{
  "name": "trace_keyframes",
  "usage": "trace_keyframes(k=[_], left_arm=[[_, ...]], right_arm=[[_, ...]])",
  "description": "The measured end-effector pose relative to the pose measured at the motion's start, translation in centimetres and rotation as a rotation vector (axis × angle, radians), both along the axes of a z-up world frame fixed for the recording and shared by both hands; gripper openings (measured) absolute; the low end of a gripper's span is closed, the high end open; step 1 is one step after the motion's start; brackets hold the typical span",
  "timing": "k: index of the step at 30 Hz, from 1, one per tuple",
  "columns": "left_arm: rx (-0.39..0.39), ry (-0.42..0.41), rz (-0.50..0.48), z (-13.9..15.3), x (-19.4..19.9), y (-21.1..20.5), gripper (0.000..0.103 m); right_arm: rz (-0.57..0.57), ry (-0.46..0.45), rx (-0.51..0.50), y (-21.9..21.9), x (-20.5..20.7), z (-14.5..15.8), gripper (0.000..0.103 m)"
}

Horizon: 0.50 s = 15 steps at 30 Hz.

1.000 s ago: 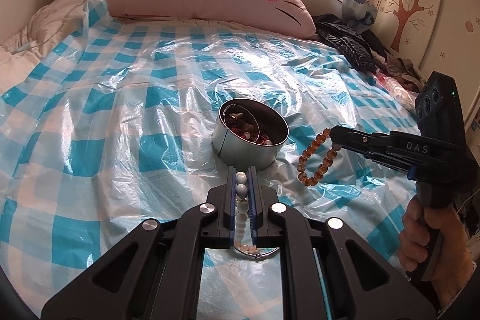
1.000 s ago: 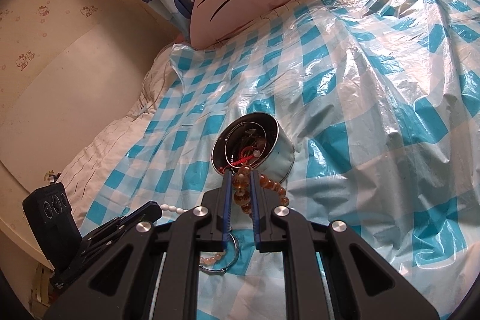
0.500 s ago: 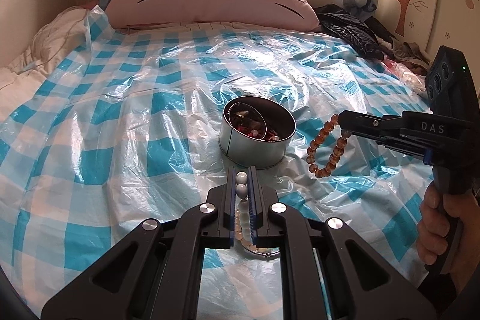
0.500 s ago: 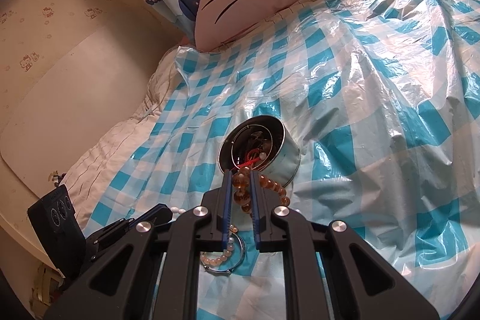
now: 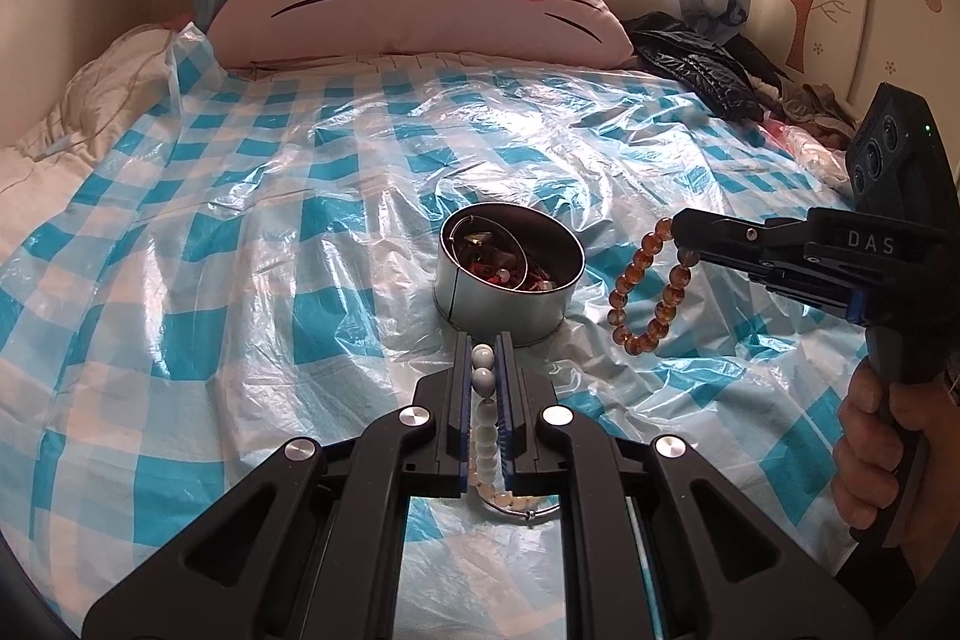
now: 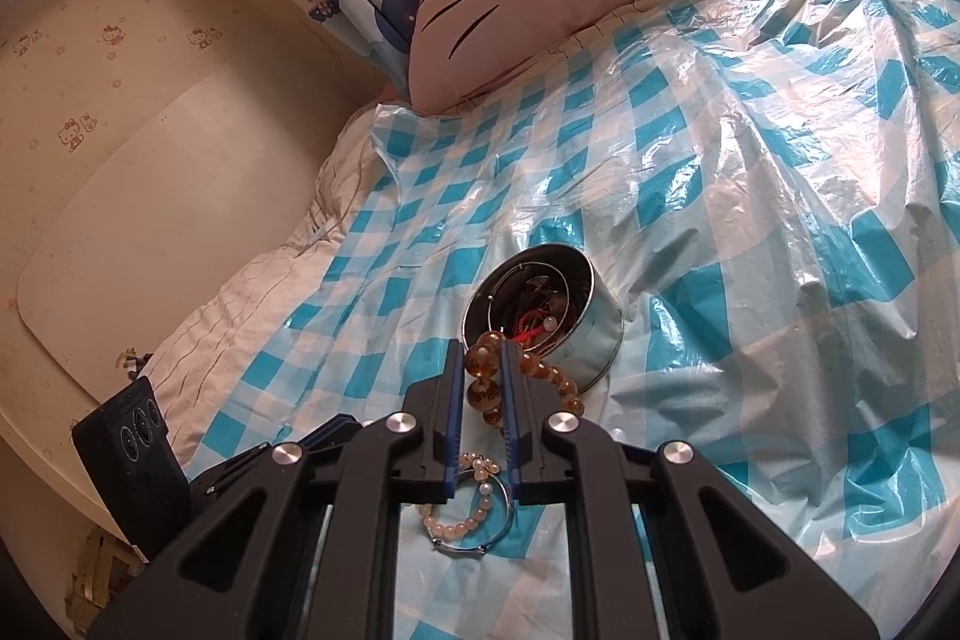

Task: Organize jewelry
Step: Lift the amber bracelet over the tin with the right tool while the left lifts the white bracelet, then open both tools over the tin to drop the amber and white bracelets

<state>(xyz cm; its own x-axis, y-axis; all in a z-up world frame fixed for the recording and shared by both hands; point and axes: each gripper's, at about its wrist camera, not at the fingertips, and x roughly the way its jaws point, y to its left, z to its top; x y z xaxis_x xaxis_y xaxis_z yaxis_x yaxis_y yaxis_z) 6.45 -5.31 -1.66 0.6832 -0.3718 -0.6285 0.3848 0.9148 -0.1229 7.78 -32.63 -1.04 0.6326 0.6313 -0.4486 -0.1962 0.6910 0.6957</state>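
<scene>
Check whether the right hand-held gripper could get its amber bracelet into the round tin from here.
Probably yes. The right hand-held gripper holds the amber bracelet in the air beside the tin, whose top is open, with nothing between them.

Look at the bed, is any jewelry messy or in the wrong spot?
Nothing looks spilled or broken. The tin stands upright with jewelry inside. The left gripper pinches a white bead bracelet, the right gripper an amber bead bracelet hanging beside the tin, not inside yet.
</scene>
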Motion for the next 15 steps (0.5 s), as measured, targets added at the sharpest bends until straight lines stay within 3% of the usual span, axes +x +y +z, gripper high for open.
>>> trace_keyframes(k=[5,15], left_arm=[[-0.078,0.010,-0.011,1.3,0.6,0.4,0.007],[-0.128,-0.001,-0.056,4.4,4.1,-1.4,0.007]], right_arm=[[0.007,-0.023,0.047,-0.2,0.2,0.4,0.013],[0.022,-0.046,0.117,-0.5,2.4,0.8,0.013]])
